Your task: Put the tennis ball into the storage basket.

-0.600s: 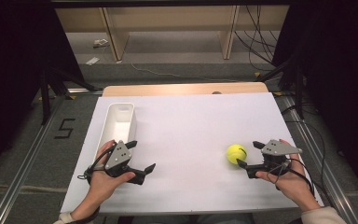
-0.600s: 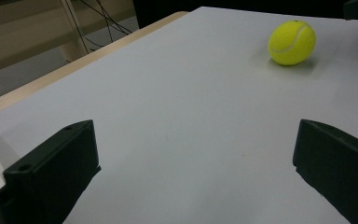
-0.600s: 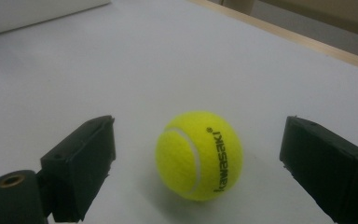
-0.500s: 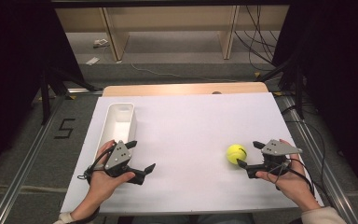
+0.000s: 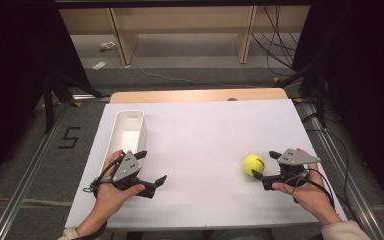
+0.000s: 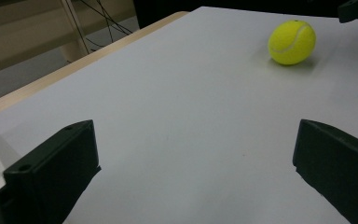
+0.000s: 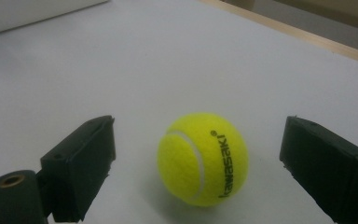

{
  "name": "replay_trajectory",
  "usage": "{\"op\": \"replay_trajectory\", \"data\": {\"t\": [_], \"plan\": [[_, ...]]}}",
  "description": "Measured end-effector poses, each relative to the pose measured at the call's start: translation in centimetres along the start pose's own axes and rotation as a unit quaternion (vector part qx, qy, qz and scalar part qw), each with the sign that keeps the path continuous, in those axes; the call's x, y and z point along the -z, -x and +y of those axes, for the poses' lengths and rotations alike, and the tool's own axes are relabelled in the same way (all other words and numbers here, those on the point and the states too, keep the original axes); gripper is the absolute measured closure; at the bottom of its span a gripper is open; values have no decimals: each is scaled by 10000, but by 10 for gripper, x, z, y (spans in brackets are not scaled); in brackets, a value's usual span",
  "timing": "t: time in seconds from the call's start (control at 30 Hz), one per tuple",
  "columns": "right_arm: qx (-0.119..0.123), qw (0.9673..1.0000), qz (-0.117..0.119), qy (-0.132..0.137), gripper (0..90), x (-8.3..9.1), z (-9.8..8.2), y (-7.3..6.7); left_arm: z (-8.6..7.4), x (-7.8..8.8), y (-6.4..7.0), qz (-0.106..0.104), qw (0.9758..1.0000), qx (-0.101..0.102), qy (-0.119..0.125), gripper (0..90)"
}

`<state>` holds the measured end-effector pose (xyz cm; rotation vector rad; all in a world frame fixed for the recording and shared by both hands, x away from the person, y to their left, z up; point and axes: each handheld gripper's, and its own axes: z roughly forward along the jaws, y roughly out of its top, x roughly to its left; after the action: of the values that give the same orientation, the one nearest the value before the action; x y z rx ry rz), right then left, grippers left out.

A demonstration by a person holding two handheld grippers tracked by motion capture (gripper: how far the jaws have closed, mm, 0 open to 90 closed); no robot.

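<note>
At the lower right of the high view, the yellow tennis ball (image 5: pixel 254 164) sits on the white surface (image 5: pixel 205 145), just in front of the right gripper (image 5: pixel 264 166). That gripper's fingers (image 7: pixel 81 165) stand wide apart, and in the right gripper view the ball (image 7: pixel 203 158) rests between them near the middle of the frame, with a gap on each side, so nothing presses on it yet. The ball looks light and fuzzy, a bit springy, and not easy to break. It is round, so it may roll away if one finger bumps it first. A good place to hold it looks like its two widest sides, right across the middle, with both fingers closing at the same time. At the lower left of the high view, the left gripper (image 5: pixel 152 166) is held in a hand beside the white tray (image 5: pixel 116 134), well apart from the ball. Its fingers (image 6: pixel 56 172) are wide too and hold nothing. The right gripper view shows the black writing and the white seam on the ball, which the high view is too far off to show. The left gripper view shows the ball (image 6: pixel 292 42) small at the upper right. The high view alone shows the tray and both hands together.
</note>
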<state>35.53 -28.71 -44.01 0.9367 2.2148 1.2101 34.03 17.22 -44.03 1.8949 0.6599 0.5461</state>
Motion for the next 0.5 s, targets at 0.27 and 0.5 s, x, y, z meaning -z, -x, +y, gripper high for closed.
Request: {"op": "replay_trajectory", "data": {"t": [0.27,0.5], "plan": [[-116,9997,4,-236,119,-19,0,4,0,0,0,-9,10000,8,19,0],[-120,9988,42,-479,119,-36,-1,8,1,0,0,-2,10000,-2,23,0]]}}
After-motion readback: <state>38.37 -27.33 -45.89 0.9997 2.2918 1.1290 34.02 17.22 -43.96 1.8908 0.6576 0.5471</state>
